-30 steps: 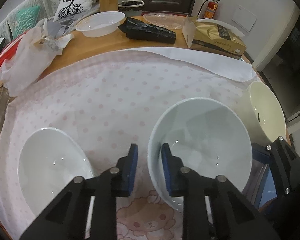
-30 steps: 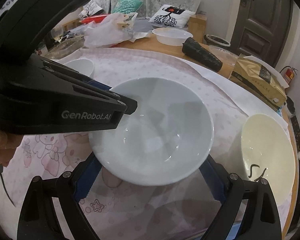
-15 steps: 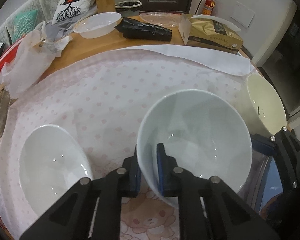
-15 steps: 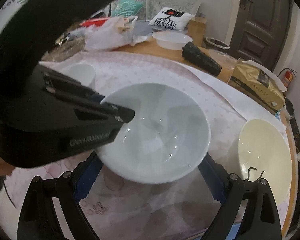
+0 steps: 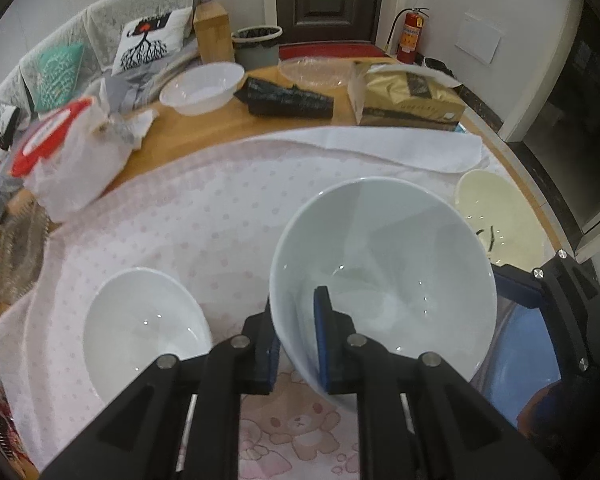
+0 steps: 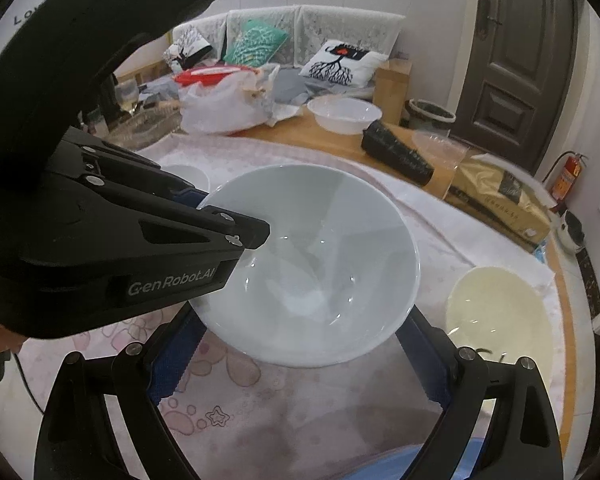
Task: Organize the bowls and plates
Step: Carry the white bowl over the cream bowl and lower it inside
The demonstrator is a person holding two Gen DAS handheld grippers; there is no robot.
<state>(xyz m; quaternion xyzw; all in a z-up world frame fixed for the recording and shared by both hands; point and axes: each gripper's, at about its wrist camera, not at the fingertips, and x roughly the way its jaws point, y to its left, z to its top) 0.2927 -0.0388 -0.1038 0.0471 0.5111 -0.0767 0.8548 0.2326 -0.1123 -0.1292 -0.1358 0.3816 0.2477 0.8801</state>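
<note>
My left gripper (image 5: 296,340) is shut on the near rim of a large white bowl (image 5: 384,264) and holds it tilted above the pink dotted cloth (image 5: 188,208). The same bowl (image 6: 320,260) fills the middle of the right wrist view, with the left gripper's body (image 6: 132,240) clamped on its left rim. My right gripper (image 6: 296,356) is open, its fingers spread wide under and beside the bowl, not touching it as far as I can tell. A smaller white bowl (image 5: 144,328) sits on the cloth to the left. A cream bowl (image 5: 500,216) stands at the right.
The back of the wooden table (image 5: 220,120) holds a clear plastic bowl (image 5: 202,86), a black pouch (image 5: 288,98), a gold bag (image 5: 408,96) and a white plastic bag (image 5: 72,156). The table edge runs close behind the cream bowl (image 6: 500,312).
My left gripper has closed on the large bowl's rim and lifted it, tilting it up off the cloth. The right gripper stays open around it.
</note>
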